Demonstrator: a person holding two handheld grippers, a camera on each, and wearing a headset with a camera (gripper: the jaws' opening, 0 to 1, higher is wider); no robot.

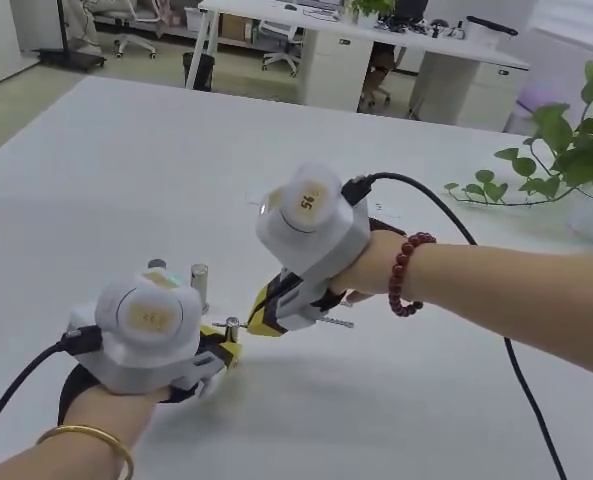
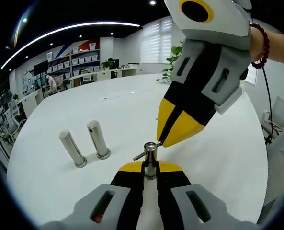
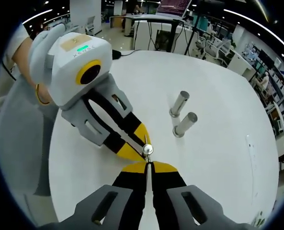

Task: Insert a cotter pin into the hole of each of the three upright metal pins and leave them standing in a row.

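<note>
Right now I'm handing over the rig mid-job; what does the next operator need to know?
Left gripper: shut on an upright metal pin.
Right gripper: shut on a cotter pin, its end showing through that pin's top.
Two other pins stand beside each other nearby, no cotter pins in them.
Done: first insertion under way.
Left: finish it, pin the other two, set all three in a row.

A broad white worktop (image 1: 126, 170) runs well beyond the left tongs (image 1: 228, 348). Far ahead stand white desks (image 1: 331, 70) and office chairs (image 1: 131, 35) on a pale floor (image 1: 16, 100). Right of the right tongs (image 1: 256, 318) grows a leafy plant (image 1: 576, 150). Beyond are blind-covered windows (image 2: 153, 40) and a ceiling light strip (image 2: 74, 28).
</note>
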